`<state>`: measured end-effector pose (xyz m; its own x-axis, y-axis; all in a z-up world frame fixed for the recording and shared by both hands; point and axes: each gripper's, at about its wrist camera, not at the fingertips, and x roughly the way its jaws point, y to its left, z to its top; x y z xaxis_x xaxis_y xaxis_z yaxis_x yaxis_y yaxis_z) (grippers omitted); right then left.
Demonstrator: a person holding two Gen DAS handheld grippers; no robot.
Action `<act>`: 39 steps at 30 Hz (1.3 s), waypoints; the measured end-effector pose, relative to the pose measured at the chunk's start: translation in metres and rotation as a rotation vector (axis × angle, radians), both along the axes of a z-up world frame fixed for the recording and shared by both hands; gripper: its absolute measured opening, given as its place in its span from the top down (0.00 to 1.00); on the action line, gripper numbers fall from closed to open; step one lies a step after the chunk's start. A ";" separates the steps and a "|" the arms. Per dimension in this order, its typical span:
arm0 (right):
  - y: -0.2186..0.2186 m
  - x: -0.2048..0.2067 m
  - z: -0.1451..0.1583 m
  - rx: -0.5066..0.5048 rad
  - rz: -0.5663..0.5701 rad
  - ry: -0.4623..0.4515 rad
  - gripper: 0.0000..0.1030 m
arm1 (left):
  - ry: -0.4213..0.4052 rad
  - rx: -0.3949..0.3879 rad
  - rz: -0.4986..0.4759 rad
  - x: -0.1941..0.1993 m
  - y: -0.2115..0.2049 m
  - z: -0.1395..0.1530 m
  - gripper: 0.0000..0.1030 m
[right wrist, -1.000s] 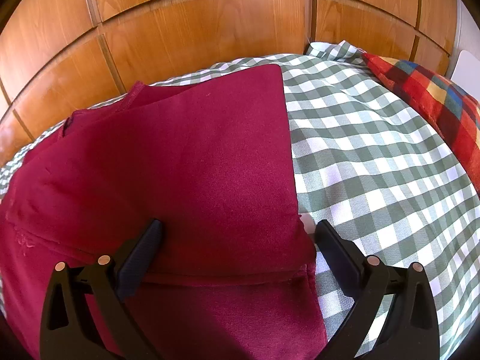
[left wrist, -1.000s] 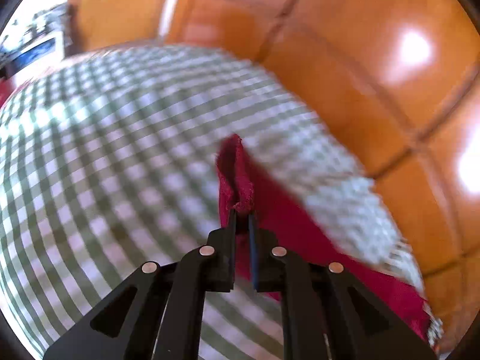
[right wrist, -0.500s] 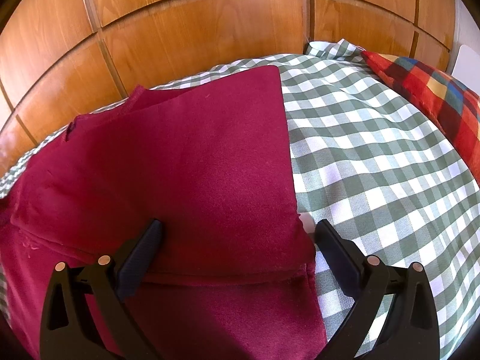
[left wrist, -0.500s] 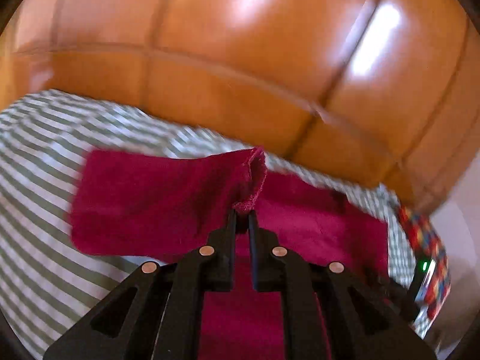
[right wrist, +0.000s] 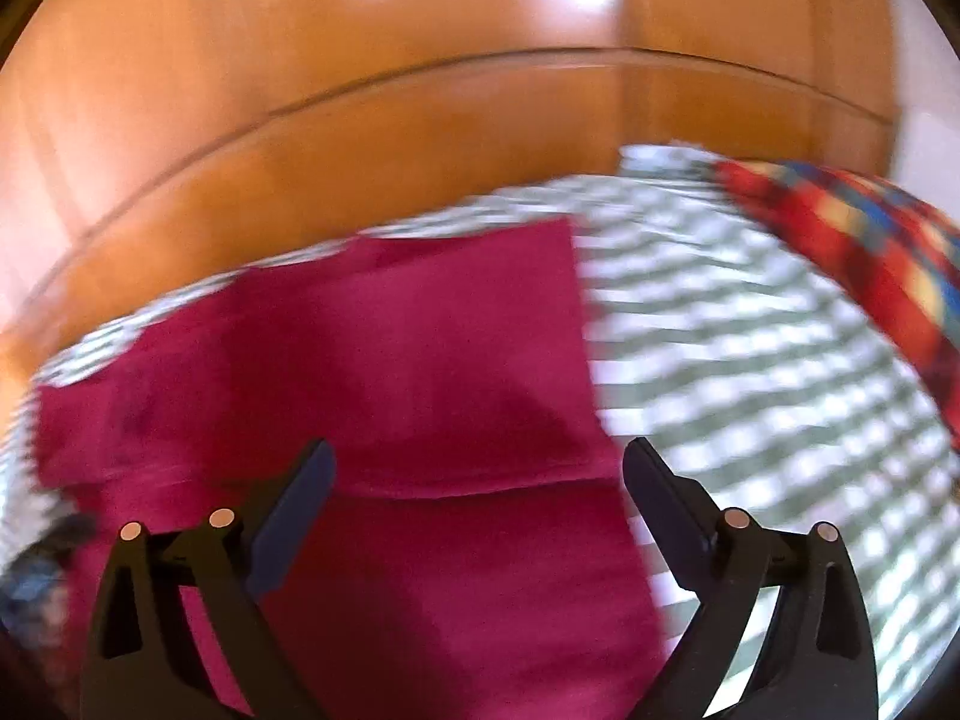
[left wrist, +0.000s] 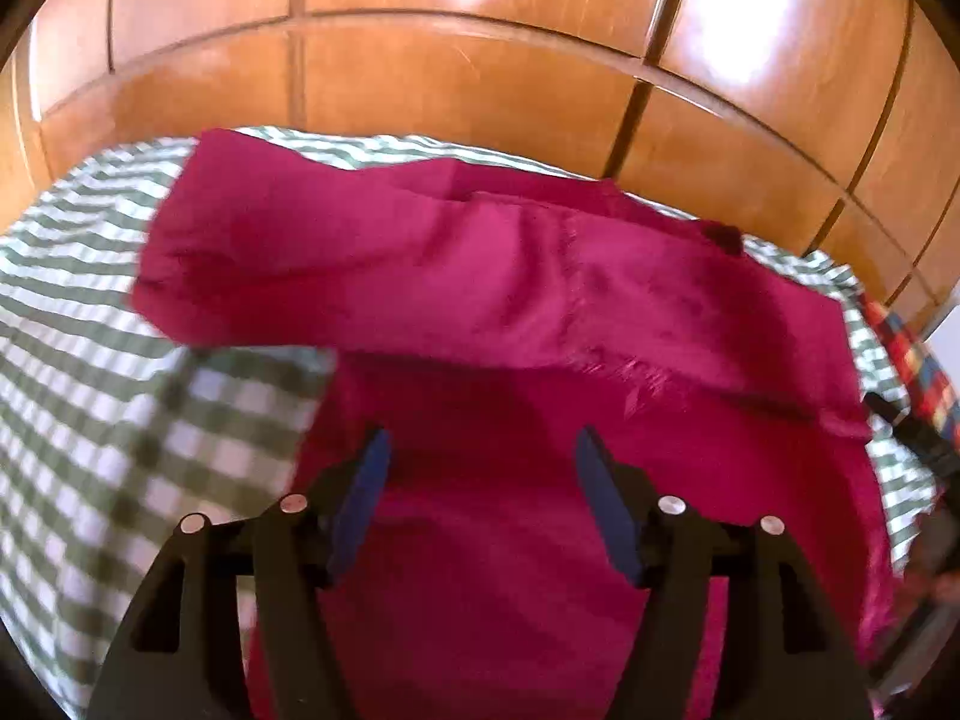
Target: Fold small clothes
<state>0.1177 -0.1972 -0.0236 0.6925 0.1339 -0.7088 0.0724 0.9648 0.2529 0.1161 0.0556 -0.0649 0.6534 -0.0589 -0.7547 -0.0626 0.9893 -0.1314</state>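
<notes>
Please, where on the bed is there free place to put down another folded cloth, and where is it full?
Free: checked sheet between the red garment and the plaid pillow. Also free: sheet left of the garment's folded sleeve, toward the bed's near edge. Crowded: the middle, covered by the garment, with the left gripper, jaws opening, and the right gripper above it.

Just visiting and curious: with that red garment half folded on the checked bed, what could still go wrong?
The sleeve just laid across the red garment looks loose and uneven, so the fold may come out crooked or slip back. The left gripper is opening just above the cloth with nothing between its fingers; they could snag it and drag the fold. The right gripper, closing, may catch the folded edge.
</notes>
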 end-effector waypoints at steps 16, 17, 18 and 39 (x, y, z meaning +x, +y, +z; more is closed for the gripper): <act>0.183 0.098 -0.005 0.091 0.393 0.174 0.88 | 0.005 -0.092 -0.014 -0.005 0.021 -0.029 0.10; 0.184 0.094 0.005 0.068 0.402 0.145 0.96 | 0.004 -0.095 -0.015 -0.005 0.021 -0.029 0.09; 0.184 0.088 0.016 0.040 0.416 0.107 0.96 | 0.002 -0.099 -0.017 -0.005 0.022 -0.030 0.09; -0.050 0.052 0.055 -0.030 -0.067 0.027 0.96 | 0.011 -0.076 -0.022 0.000 0.015 -0.030 0.07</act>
<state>0.1701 -0.2469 0.0311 0.6799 0.0670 -0.7302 0.1429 0.9646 0.2215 0.1166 0.0707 -0.0949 0.6432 -0.1305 -0.7545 -0.0431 0.9776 -0.2058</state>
